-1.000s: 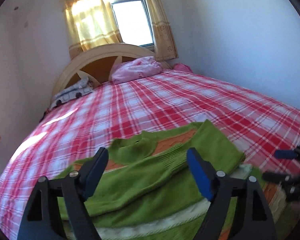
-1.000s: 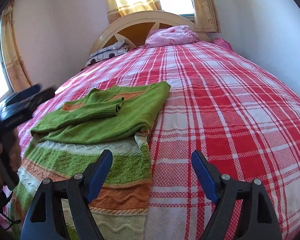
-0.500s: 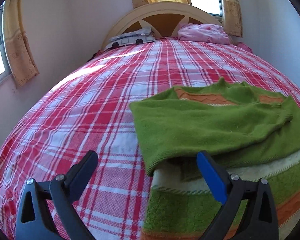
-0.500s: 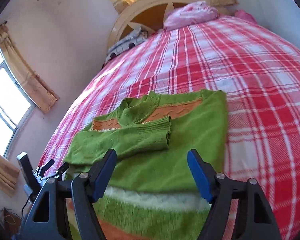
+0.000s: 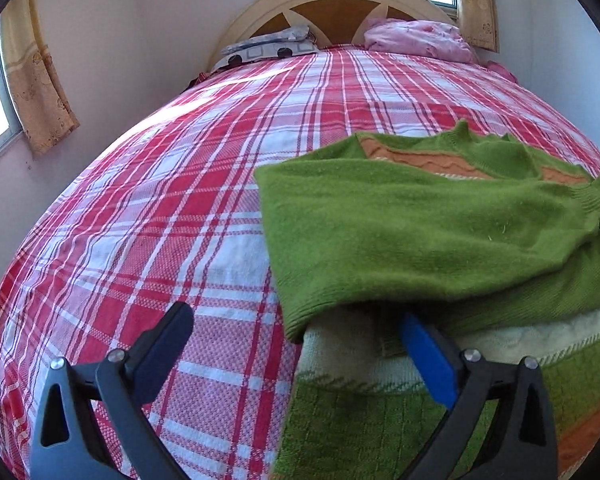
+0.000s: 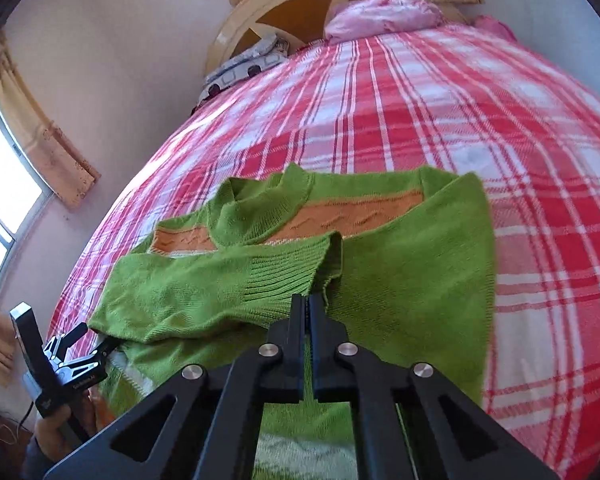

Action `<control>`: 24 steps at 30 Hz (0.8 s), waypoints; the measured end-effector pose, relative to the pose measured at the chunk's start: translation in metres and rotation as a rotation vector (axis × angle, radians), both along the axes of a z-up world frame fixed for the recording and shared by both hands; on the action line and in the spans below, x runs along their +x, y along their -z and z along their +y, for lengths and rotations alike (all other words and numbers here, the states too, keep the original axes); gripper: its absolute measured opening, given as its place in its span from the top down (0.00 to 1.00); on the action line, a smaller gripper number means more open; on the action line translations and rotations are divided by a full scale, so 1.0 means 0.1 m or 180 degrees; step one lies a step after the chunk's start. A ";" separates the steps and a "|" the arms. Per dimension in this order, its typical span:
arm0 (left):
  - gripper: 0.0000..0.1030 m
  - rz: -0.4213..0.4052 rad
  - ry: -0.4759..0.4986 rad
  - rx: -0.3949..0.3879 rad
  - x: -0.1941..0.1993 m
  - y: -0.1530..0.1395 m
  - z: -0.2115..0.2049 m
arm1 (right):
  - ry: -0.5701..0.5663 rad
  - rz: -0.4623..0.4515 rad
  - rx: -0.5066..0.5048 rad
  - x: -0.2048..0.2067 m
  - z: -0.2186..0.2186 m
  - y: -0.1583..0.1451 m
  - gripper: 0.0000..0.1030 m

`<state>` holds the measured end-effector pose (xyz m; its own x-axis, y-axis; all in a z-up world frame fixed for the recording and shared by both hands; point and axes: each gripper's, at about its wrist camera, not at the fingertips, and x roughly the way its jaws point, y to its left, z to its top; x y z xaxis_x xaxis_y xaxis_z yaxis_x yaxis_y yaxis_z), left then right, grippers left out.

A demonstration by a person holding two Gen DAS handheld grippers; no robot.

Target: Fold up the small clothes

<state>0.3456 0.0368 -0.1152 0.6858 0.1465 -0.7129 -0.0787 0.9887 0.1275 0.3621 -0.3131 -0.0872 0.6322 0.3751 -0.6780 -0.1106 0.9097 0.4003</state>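
The right tongs (image 6: pixel 309 300) are clamped on the sleeve cuff (image 6: pixel 288 276) of the green sweater (image 6: pixel 412 280). The left tongs (image 5: pixel 296 344) gape wide around its folded edge, gripping nothing. Mid-fold, I'd say; next they must close there.

Both wrist cameras sit low and close over the bed (image 5: pixel 180 200), angled down toward the headboard (image 6: pixel 300 4). They share the green sweater (image 5: pixel 420 232)

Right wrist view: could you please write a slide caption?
Right gripper shut on the ribbed cuff of a green knitted sweater lying on a red plaid bedspread.
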 end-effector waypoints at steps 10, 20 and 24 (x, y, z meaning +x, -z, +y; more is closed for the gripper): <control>0.00 -0.0213 -0.0076 -0.0403 -0.25 -0.12 0.18 | 0.0156 -0.0277 -0.0360 -0.27 -0.26 -0.23 0.99; 0.00 -0.0322 -0.0101 -0.0400 -0.37 -0.19 0.21 | 0.0398 -0.0099 -0.0633 -0.41 -0.54 0.08 1.00; 0.00 -0.0491 -0.0010 -0.0237 -0.35 -0.36 0.15 | 0.0489 -0.0206 -0.0619 -0.49 -0.58 0.00 0.99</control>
<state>0.3106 0.0513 -0.0792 0.7876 0.0996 -0.6081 -0.0947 0.9947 0.0402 0.3133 -0.3715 -0.0872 0.7161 0.1380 -0.6842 0.0151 0.9770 0.2128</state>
